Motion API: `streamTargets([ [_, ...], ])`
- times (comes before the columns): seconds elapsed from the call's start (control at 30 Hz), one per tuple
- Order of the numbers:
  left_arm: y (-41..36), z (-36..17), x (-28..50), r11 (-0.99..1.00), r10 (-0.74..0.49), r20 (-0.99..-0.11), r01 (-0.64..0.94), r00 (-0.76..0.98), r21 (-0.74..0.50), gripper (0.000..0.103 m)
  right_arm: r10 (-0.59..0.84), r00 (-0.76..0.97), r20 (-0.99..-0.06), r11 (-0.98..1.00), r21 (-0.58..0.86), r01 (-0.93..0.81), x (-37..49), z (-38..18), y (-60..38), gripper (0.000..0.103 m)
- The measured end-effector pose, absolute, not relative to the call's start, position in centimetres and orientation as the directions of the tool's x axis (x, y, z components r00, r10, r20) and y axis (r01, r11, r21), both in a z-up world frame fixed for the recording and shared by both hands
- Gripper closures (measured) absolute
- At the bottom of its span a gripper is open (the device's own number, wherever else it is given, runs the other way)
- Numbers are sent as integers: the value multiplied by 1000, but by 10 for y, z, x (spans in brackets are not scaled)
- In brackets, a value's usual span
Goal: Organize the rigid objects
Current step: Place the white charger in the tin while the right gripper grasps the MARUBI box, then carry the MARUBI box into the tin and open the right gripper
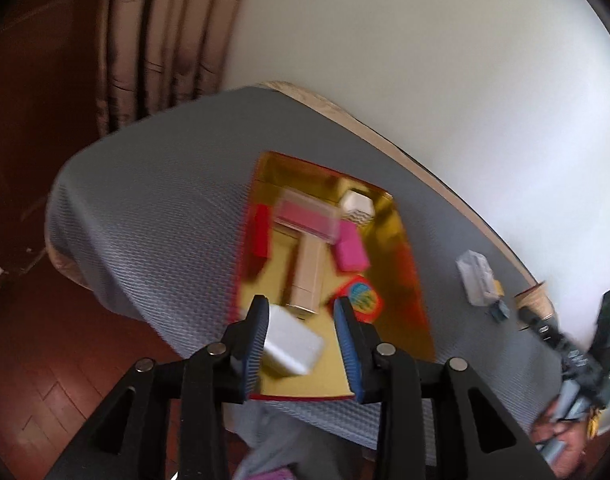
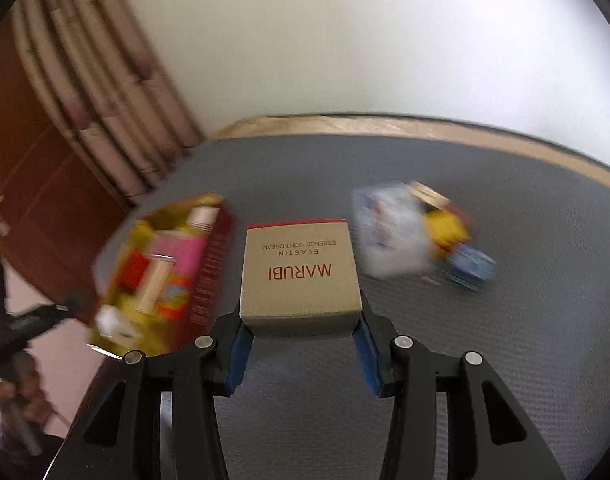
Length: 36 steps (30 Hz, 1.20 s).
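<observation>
A red-rimmed gold tray [image 1: 401, 248] lies on the grey table mat [image 1: 145, 220] and holds several boxes: pink, magenta, red, beige and white. My left gripper [image 1: 301, 302] hovers over the tray's near end. A small white box [image 1: 293, 344] sits between its fingers, against the left pad, with a gap to the right pad. My right gripper [image 2: 301, 328] is shut on a beige MARUBI cream box [image 2: 301, 272], held above the mat. The tray [image 2: 209, 272] appears blurred to the left of that box.
A clear packet [image 2: 389, 232], a yellow item [image 2: 449, 228] and a blue item [image 2: 471, 266] lie loose on the mat, right of the held box. A white wall runs behind the table, with a curtain [image 1: 165, 40] and wood floor to the left.
</observation>
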<state>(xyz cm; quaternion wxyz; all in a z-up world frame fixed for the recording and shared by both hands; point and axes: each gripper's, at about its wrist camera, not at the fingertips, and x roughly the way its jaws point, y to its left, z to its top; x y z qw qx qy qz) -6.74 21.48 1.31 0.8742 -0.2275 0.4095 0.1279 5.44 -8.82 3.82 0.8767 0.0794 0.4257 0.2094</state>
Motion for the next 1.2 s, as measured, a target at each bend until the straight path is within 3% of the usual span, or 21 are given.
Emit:
streamTargets([
  [0.17,229,13,-76,865,128,-767,-449,628,-223,65,544,423,-724,826,373,-423,87,40,0,60],
  [0.4,226,5,-75,887,204,-773,-447,601,-113,62,475,290,-831,837,325,-440,131,-9,82,60],
  [1.03,227,-18,-59,901,190,-840,-430,507,-56,62,418,236,-877,843,278,-460,174,-36,173,59],
  [1.13,228,-18,-59,897,191,-843,-439,502,-58,62,431,226,-873,845,303,-442,178,-36,174,56],
  [1.2,229,-19,-59,895,192,-847,-442,495,-55,62,472,218,-854,836,355,-418,179,-33,169,36],
])
